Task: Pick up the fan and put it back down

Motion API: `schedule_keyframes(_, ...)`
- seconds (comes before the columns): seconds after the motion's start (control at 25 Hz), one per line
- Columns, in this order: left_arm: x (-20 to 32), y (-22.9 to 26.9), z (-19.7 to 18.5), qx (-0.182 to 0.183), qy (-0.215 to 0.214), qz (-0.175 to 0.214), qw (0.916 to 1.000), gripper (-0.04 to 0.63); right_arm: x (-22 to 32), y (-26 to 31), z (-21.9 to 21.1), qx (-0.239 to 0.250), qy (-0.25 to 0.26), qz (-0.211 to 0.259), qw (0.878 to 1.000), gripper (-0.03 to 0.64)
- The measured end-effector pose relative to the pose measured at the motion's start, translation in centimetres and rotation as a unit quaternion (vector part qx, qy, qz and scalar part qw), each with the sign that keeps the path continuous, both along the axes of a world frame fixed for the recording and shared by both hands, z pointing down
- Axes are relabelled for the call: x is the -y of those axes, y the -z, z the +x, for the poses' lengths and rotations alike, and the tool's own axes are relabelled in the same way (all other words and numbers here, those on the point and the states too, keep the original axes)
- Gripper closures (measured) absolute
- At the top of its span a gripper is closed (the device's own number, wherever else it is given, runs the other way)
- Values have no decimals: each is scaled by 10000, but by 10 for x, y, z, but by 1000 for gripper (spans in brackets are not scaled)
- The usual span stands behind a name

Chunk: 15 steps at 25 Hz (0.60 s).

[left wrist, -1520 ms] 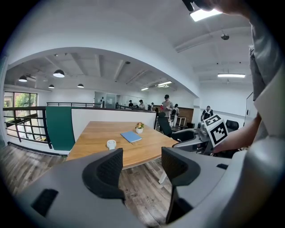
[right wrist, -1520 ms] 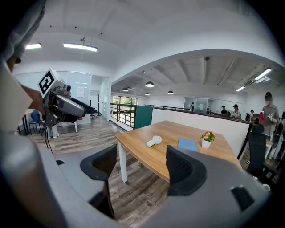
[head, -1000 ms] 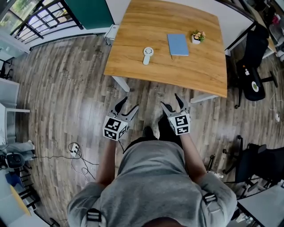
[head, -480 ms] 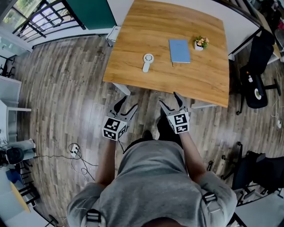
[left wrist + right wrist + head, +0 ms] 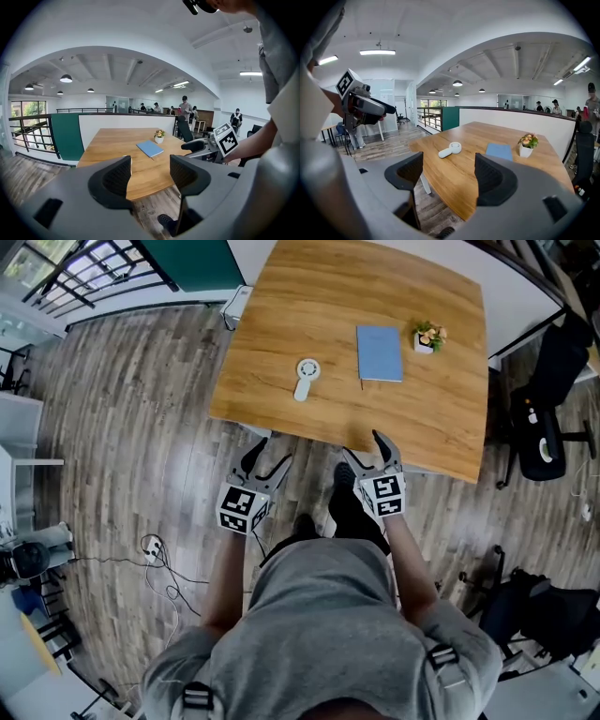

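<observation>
Both grippers have advanced toward the table (image 5: pixel 281 315) since the earlier frames, and the person has stepped forward with them; the near table edge now sits close in front of the jaws in the head view.

Left gripper (image 5: pixel 268 457): held over the wood-plank floor (image 5: pixel 131 427), short of the table's near edge. Its own view shows the jaws standing wide apart with nothing between them. Released, no contact with any item.

Right gripper (image 5: pixel 364 446): its tips meet the near table edge as seen from the head view; whether they touch it cannot be told. Its own view shows the jaws spread wide and holding nothing, with the tabletop visible through the gap.

Fan (image 5: pixel 305 378): a small white hand-held unit with a round head and short handle, lying flat on the tabletop toward the left part of the table. It is well apart from both grippers and is untouched.

Other items on the table: a blue notebook (image 5: pixel 379 353) lies flat to the right of the fan, apart from it. A small potted plant (image 5: pixel 429 337) stands upright just beside the notebook's far right corner.

Surroundings: a black office chair (image 5: pixel 544 418) stands to the right of the table. Loose cables (image 5: pixel 157 557) lie on the floor to the person's left.
</observation>
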<state>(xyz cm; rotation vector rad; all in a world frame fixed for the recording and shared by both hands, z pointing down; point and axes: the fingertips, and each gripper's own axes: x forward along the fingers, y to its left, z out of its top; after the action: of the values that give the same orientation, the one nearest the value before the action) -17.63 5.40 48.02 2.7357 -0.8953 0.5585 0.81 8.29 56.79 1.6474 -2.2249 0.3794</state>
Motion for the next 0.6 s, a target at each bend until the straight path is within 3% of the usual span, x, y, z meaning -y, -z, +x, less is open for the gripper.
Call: schedule_keyframes(0.6, 59, -1, 10, 212, 626, -59, 9978, 321, 83, -9, 24, 49, 556, -63, 9984, 264)
